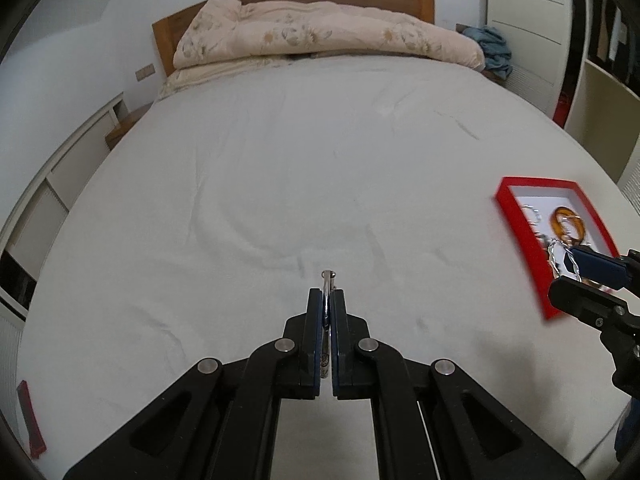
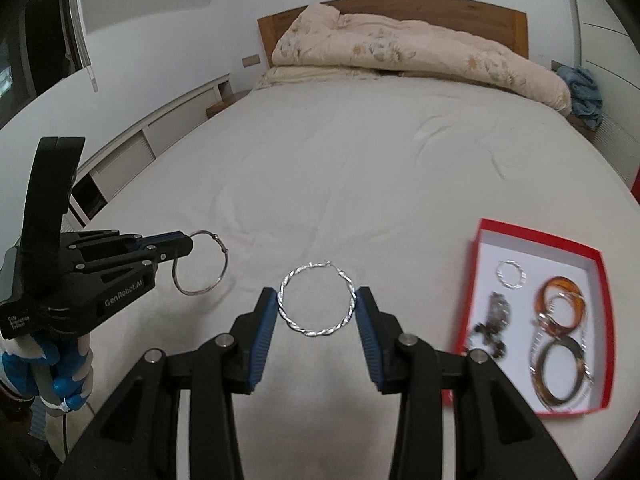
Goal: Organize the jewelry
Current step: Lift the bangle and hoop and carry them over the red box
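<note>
While your left gripper (image 2: 188, 242) pinches the plain ring (image 2: 202, 264), your right gripper (image 2: 316, 306) holds the twisted hoop (image 2: 318, 300) between half-open jaws; it could drop before the red box (image 2: 600, 364) near the bed's (image 2: 360, 160) right edge.

Rumpled floral duvet (image 1: 320, 36) against wooden headboard (image 1: 424, 0)

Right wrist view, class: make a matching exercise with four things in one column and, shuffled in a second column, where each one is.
Things
1. plain silver ring
2. twisted silver hoop
3. amber bangle
4. folded quilt

Places
A. inside the red box
B. at the head of the bed
C. clamped in the left gripper
D. between the fingers of the right gripper

Pairs: 1-C, 2-D, 3-A, 4-B
</note>
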A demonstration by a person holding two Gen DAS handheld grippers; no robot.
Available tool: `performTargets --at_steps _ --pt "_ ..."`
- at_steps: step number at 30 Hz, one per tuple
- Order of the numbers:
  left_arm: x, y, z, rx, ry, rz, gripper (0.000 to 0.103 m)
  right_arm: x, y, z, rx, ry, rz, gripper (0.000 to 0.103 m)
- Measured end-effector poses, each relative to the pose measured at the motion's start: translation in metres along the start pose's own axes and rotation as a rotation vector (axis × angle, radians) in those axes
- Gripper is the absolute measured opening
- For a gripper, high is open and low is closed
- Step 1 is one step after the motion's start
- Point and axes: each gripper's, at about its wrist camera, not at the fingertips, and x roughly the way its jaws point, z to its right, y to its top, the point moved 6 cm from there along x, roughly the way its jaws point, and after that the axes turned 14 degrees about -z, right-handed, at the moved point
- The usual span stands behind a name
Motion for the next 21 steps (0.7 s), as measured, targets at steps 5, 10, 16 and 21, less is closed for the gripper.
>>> performTargets --at_steps 5,10,16,21 --pt "-0.024 -0.002 0.020 0.022 -0.008 0.028 0.003 -0.032 -0.012 0.009 0.016 -0.023 0.029 0.038" --pt "-0.039 0.003 0.042 0.050 -0.020 0.050 0.003 -0.063 -0.021 0.029 0.040 -0.055 0.059 0.038" --pt "-0.044 0.011 0.078 0.087 -0.031 0.058 0.003 -0.088 -0.033 0.058 0.077 -0.087 0.080 0.038" --pt "-0.040 0.020 0.111 0.120 -0.042 0.055 0.003 -0.097 -0.040 0.086 0.099 -0.113 0.082 0.038"
